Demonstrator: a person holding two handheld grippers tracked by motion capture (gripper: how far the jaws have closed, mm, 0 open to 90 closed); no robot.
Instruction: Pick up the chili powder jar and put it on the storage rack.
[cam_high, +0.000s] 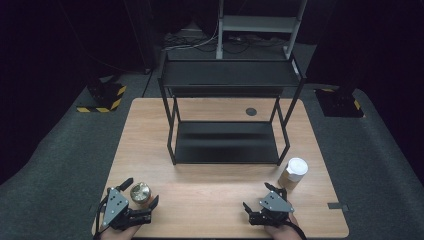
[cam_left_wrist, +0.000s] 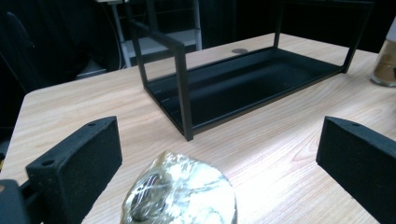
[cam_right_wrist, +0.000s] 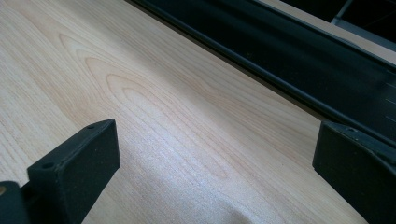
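The work looks barely begun: the small round jar wrapped in shiny clear film with a gold top stands on the pale wooden table near its front left corner, between the wide-apart jaws of the left gripper, which do not yet touch it. In the left gripper view the jar sits low between the two black pads, with a gap on each side. The right gripper rests near the front right, its jaws also spread and holding nothing, just short of the brown jar with a white lid. Both tiers of the black metal two-tier shelf are bare, so if the jars belong there, grasping, lifting and placing all remain. The film-wrapped jar's bottom is cut off in the left gripper view, and its contents are hard to make out through the glare.
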